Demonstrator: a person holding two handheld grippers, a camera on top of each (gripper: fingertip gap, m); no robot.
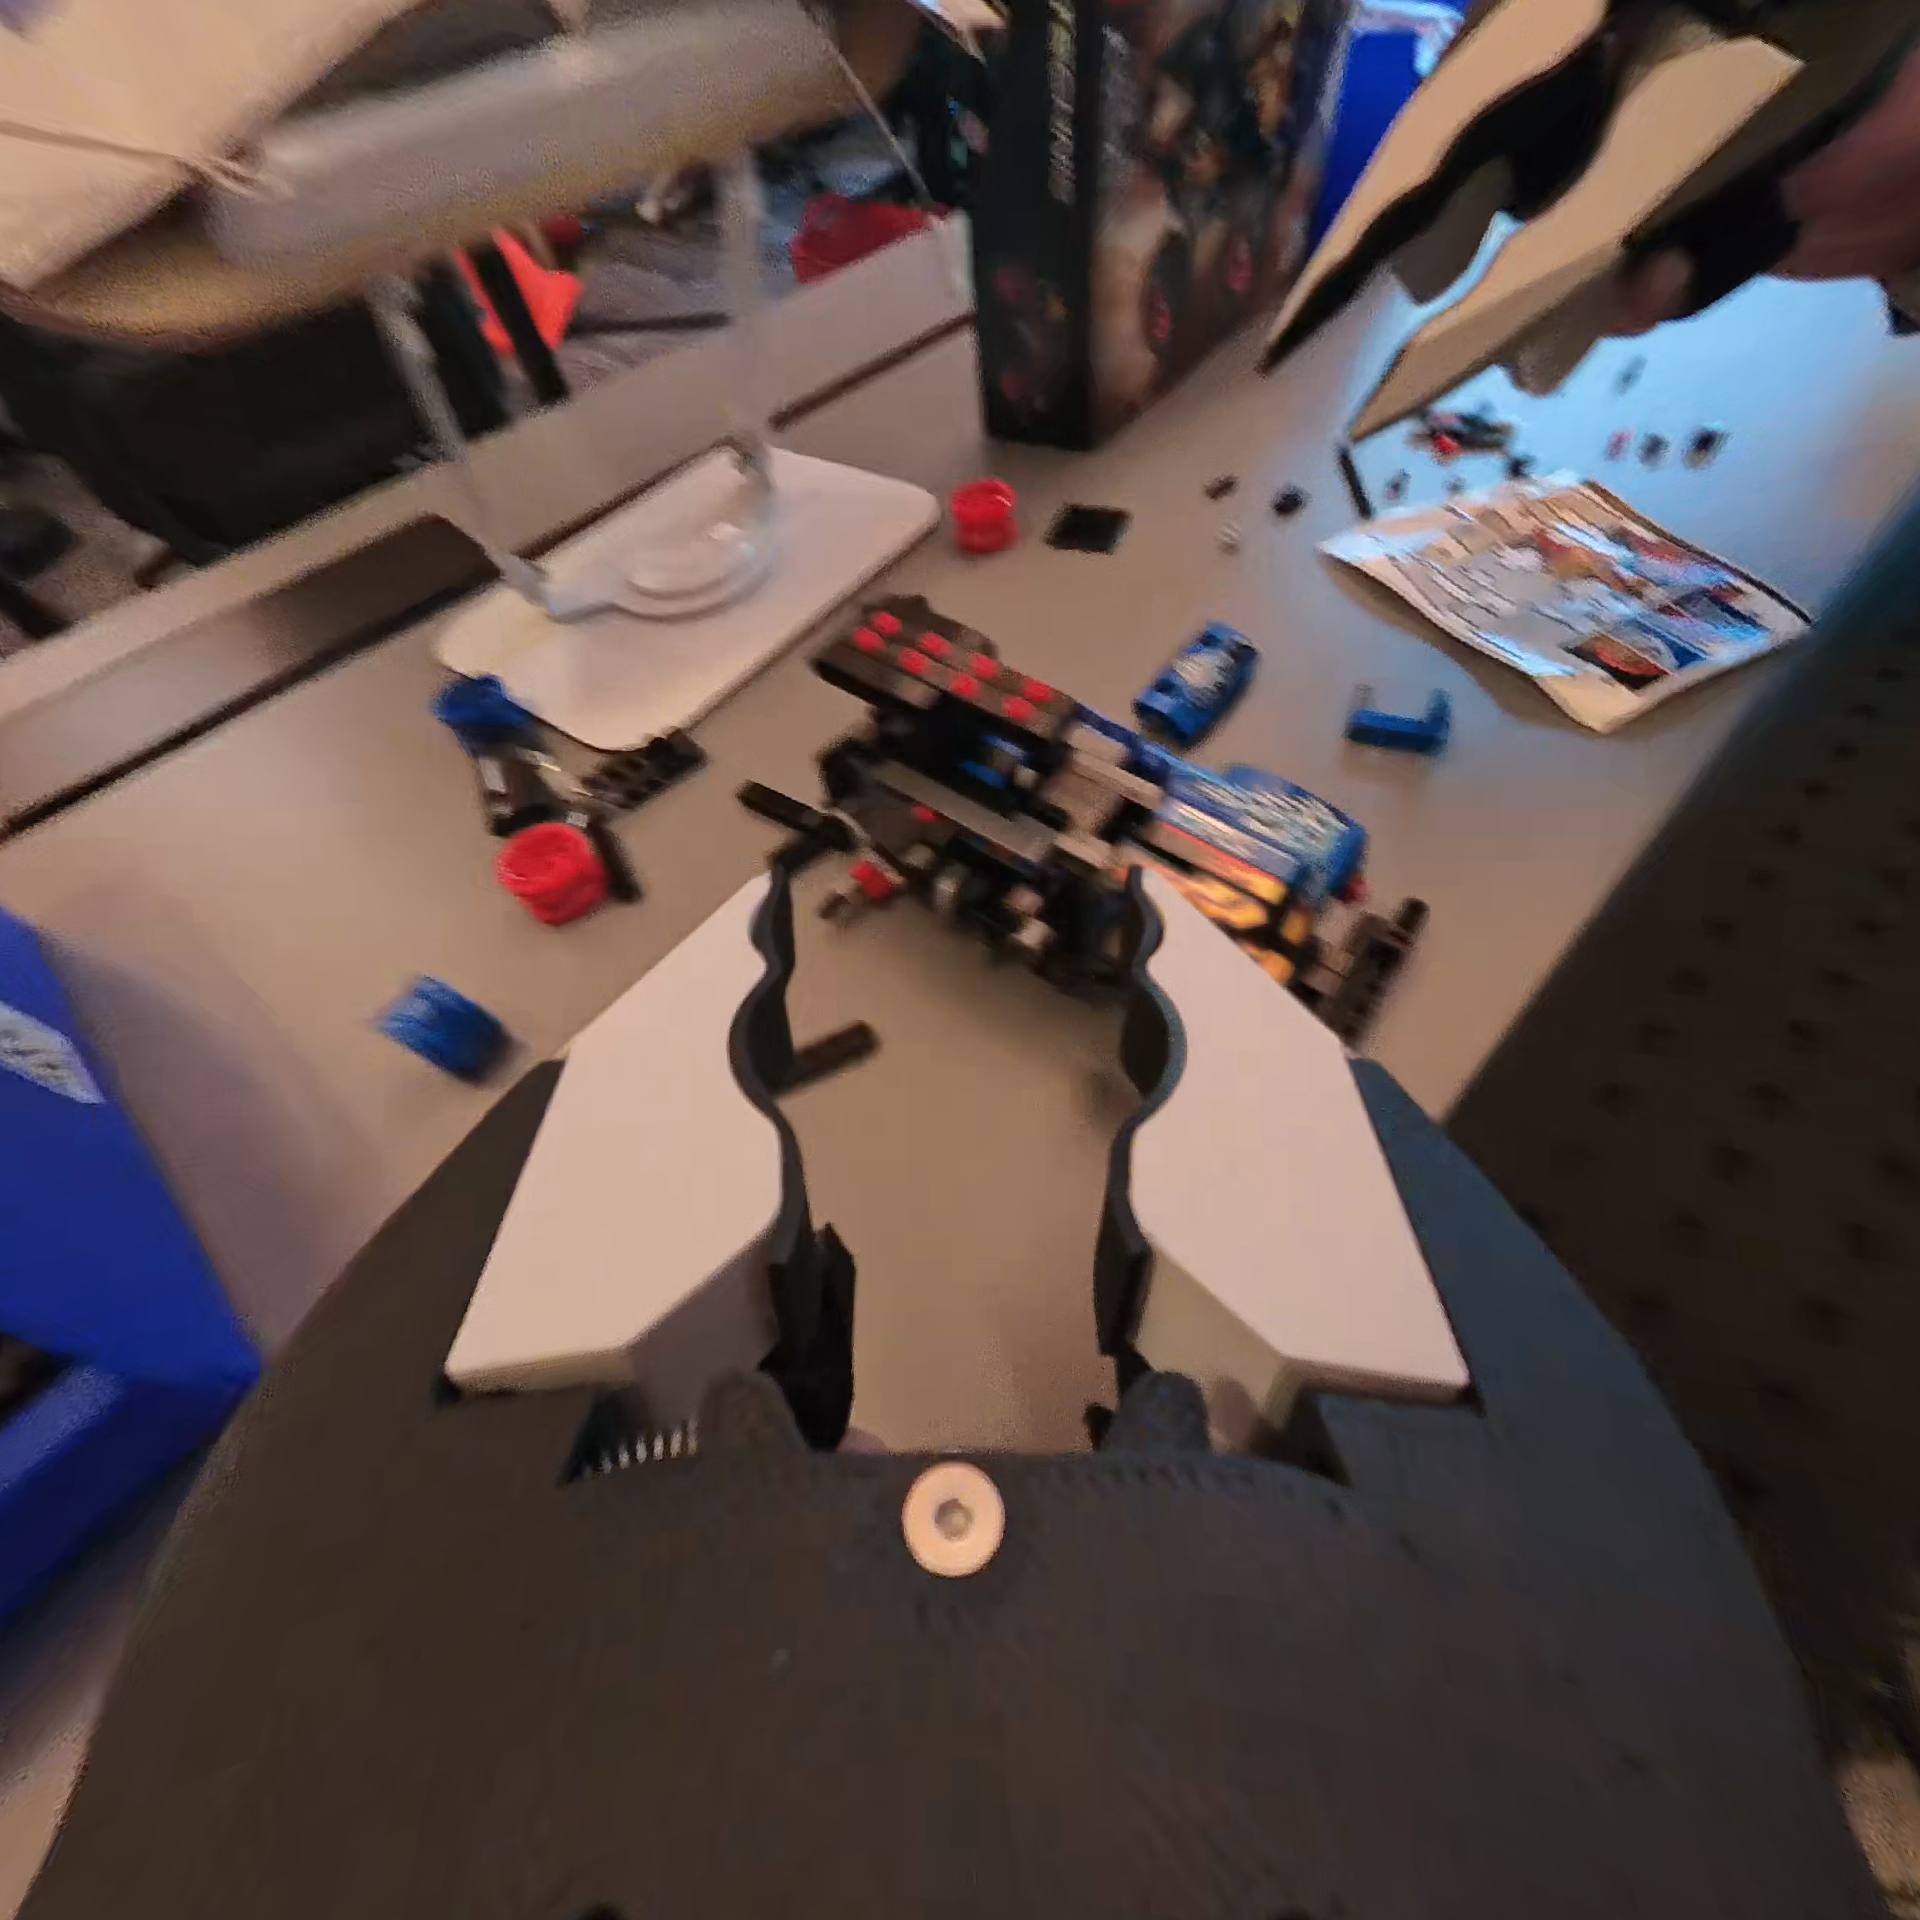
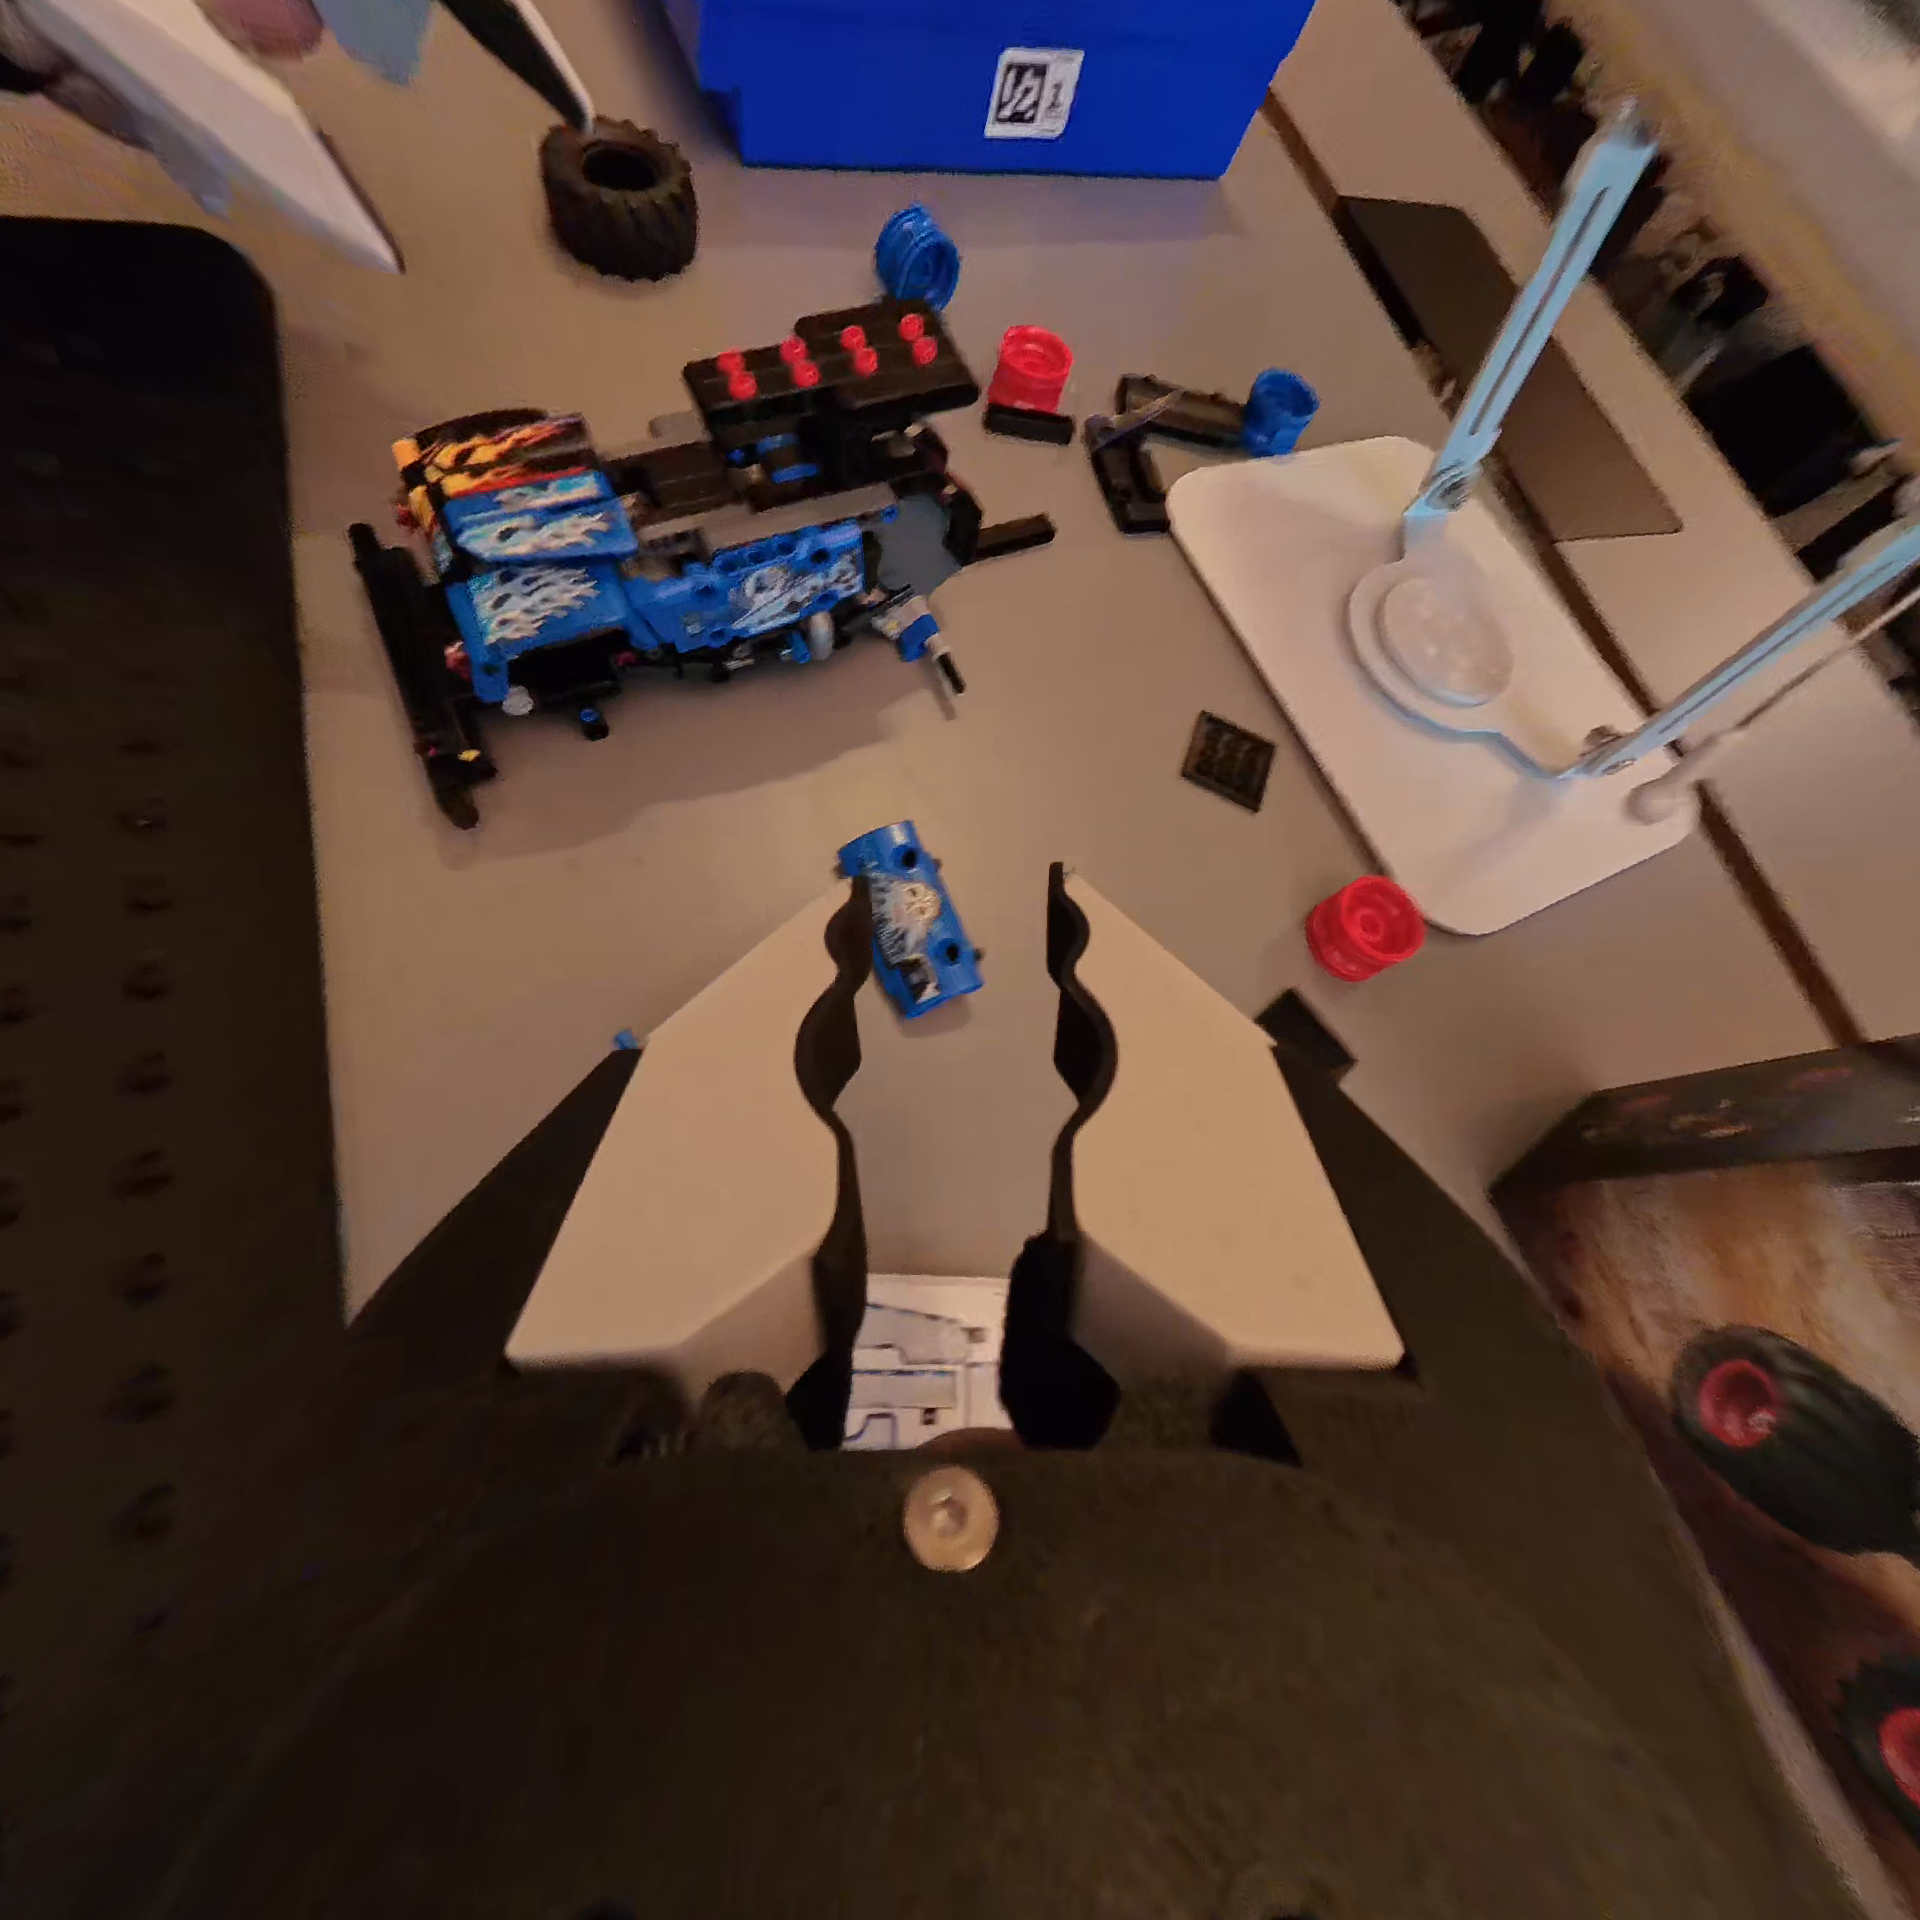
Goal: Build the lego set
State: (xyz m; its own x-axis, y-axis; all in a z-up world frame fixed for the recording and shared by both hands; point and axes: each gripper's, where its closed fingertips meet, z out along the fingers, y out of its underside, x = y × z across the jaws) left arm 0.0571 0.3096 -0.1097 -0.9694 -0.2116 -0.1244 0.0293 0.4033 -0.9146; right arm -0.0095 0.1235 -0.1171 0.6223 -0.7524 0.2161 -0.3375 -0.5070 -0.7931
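While both pairs of tongs hang above the grey table (image 2: 1039, 665), neither has anything in its grip. The left tongs (image 1: 956, 894) stand wide open, their tips just short of the half-built lego truck (image 1: 1049, 821), which lies on the table ahead of them; I cannot tell whether the tips touch it. The right tongs (image 2: 951, 883) are open too, a little less wide, and a small blue printed piece (image 2: 912, 920) lies on the table between their tips, close against the left finger, though whether it touches is hard to say.

From the right side the truck (image 2: 644, 561) shows blue flame-printed panels, a black frame and a black block with red pins on top. Around it lie loose parts: red wheel hubs (image 2: 1363, 928), blue hubs (image 2: 916, 255), a black tyre (image 2: 620, 197) and a small black plate (image 2: 1228, 758). A white lamp base (image 2: 1434, 707) sits to the right, a blue box (image 2: 977, 83) beyond, and the set's dark carton (image 2: 1745, 1351) nearby. The instruction booklet (image 1: 1558, 592) lies open on the table.
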